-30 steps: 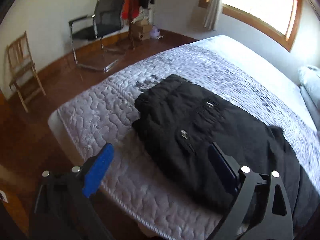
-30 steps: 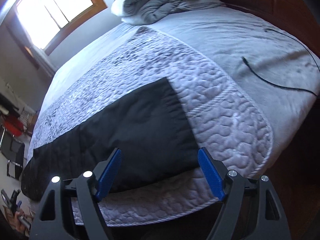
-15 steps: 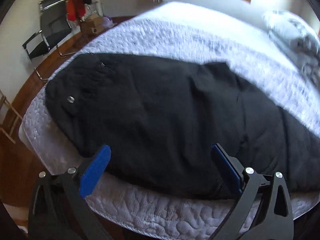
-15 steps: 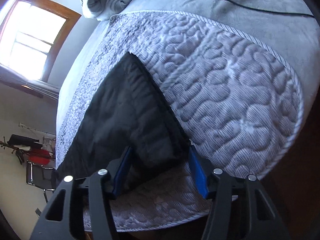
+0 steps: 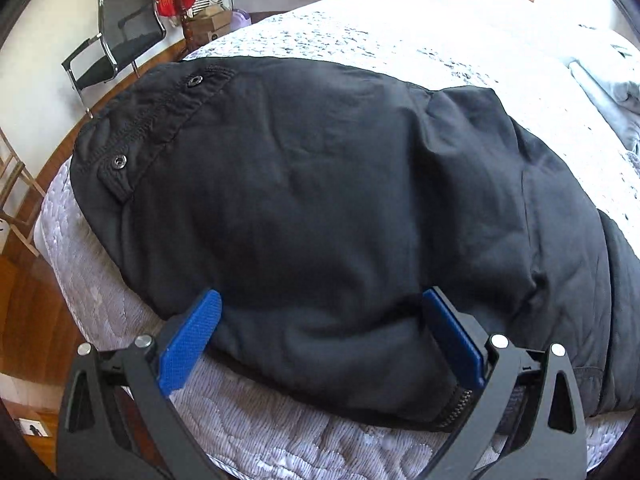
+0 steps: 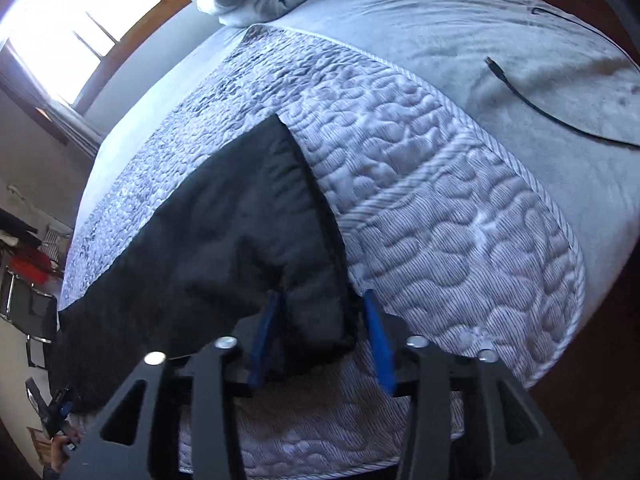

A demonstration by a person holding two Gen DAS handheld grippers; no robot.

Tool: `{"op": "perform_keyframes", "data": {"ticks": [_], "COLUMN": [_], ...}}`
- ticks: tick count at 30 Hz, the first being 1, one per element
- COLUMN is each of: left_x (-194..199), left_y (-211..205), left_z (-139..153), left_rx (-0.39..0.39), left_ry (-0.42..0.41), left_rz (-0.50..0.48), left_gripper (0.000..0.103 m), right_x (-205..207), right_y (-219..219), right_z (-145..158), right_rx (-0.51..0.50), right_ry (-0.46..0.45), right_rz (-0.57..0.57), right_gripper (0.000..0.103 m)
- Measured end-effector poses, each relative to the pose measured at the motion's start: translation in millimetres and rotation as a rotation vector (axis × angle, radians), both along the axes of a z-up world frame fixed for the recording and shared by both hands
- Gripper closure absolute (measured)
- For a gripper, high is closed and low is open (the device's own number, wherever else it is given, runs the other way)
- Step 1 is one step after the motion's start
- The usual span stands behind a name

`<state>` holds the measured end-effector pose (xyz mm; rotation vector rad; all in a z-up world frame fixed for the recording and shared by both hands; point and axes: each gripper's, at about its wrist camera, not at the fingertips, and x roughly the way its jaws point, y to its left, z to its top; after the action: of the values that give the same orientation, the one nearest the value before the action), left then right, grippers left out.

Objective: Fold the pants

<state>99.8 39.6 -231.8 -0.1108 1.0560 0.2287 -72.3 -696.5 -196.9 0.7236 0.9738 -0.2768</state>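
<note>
Left wrist view: I see the bed (image 5: 400, 32) filling most of the frame, its quilted cover (image 5: 280, 440) running under the black pants (image 5: 320, 200). The pants lie flat across it, waistband toward 10 o'clock, with two snaps (image 5: 119, 160) showing there. My left gripper (image 5: 320, 344) comes in low from 6 o'clock, nearly level with the cover, its fingers (image 5: 188, 344) spread wide on either side of the pants' near edge, one blue pad at 7 o'clock and the other at 5 o'clock, not pinching the cloth.

In the right wrist view, the pant leg (image 6: 224, 232) stretches toward 9 o'clock, its hem corner at centre. My right gripper (image 6: 320, 340) reaches in from 6 o'clock, tilted, its fingers (image 6: 264, 340) drawn partway together around the bunched hem, touching the cloth. A black cable (image 6: 532, 100) lies on the sheet at 2 o'clock.
</note>
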Motion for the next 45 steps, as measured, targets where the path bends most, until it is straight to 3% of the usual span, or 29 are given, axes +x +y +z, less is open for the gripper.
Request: {"op": "perform_keyframes", "data": {"ticks": [4, 11, 21, 32, 39, 40, 44, 45], "left_x": [-5, -22, -34, -21, -14, -13, -8, -7], "left_y": [7, 10, 6, -5, -14, -12, 3, 10], "left_z": [9, 27, 32, 30, 17, 15, 3, -2], "left_rx": [-0.057, -0.111, -0.088, -0.061, 0.000, 0.004, -0.030, -0.062], "left_ry": [0.002, -0.026, -0.005, 0.036, 0.071, 0.069, 0.091, 0.095], "left_rz": [0.016, 0.044, 0.032, 0.004, -0.028, -0.026, 0.014, 0.037], "left_gripper": [0.003, 0.003, 0.003, 0.003, 0.003, 0.003, 0.002, 0.002], "right_x": [-31, -66, -45, -3, 26, 30, 35, 35], "right_y": [-8, -9, 0, -4, -6, -7, -14, -15], "right_z": [6, -17, -52, -54, -51, -51, -53, -52], "right_rx": [0.112, 0.297, 0.364, 0.362, 0.395, 0.401, 0.403, 0.403], "right_ry": [-0.102, -0.209, -0.302, -0.364, -0.417, -0.417, -0.389, -0.387], "right_rz": [-0.073, -0.157, -0.196, -0.198, -0.172, -0.174, -0.192, -0.186], "right_gripper": [0.035, 0.035, 0.033, 0.031, 0.030, 0.033, 0.071, 0.072]}}
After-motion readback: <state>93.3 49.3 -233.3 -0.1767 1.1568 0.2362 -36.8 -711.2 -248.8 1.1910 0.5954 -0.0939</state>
